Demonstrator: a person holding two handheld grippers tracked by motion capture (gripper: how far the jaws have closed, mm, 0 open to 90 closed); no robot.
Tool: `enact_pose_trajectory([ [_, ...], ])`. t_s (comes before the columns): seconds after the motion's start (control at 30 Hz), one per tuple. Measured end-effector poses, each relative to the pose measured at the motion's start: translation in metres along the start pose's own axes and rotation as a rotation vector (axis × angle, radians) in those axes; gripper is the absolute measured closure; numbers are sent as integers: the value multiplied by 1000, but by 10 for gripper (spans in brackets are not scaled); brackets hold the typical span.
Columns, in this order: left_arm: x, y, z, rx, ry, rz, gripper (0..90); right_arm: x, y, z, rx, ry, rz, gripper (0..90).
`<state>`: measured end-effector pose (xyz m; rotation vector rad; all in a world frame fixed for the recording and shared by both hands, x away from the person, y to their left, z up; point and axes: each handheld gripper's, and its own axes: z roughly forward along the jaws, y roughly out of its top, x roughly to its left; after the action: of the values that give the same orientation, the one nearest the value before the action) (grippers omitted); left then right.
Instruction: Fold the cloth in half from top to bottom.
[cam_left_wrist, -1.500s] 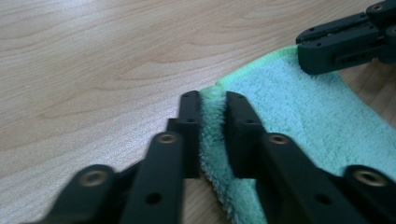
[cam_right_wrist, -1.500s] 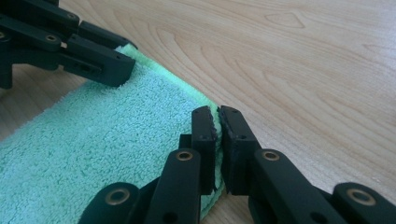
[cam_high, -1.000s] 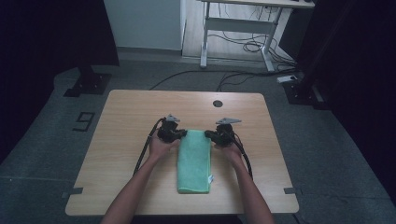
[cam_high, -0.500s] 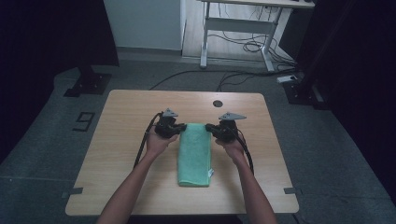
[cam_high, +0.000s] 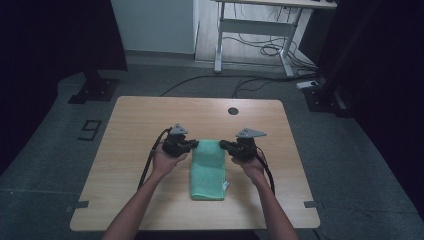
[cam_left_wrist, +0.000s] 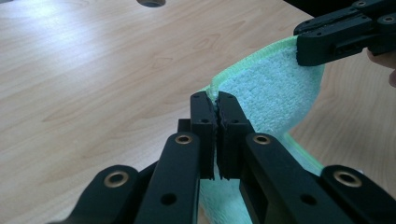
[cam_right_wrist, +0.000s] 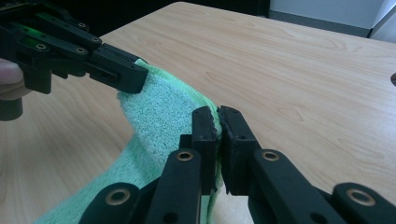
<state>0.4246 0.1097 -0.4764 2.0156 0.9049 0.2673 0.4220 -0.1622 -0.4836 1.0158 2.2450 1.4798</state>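
A green towel (cam_high: 208, 170) lies folded into a long strip in the lower middle of the high view, its near end flat on the table (cam_high: 130, 130) and its far end lifted off the wood. It is terry cloth, so it looks light, soft and limp: it sags between the two holds and would probably slump wherever nothing bears it. The stitched hem at the corners seems the surest place to grip, being firmer than the loose pile.

The left gripper (cam_high: 194, 144) has its jaws pressed together on the towel's far left corner; in the left gripper view the hem (cam_left_wrist: 215, 87) rises from between the black pads. The right gripper (cam_high: 224, 145) pinches the far right corner in the same way, and in its own view the cloth (cam_right_wrist: 159, 116) runs from its jaws toward the other gripper at the upper left.

The table is pale wood grain, smooth and bare, with a round cable hole (cam_high: 233, 111) near its far edge. Around it lies grey floor, with a white desk frame (cam_high: 250, 35) and loose cables (cam_high: 265, 50) at the top of the frame, and dark curtains at both sides.
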Motion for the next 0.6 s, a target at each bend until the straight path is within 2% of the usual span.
enact_pose_trajectory([
  [0.23, -5, -6, -1, -7, 0, 5, 865, 1, -4, -2, -5, 3, 0, 847],
  [0.43, -10, -12, -6, -19, -7, 13, 863, 9, -9, -8, -29, 35, -17, 843],
  [0.6, -19, -23, -12, -25, -22, 23, 862, 17, -21, -15, -25, 50, -26, 842],
])
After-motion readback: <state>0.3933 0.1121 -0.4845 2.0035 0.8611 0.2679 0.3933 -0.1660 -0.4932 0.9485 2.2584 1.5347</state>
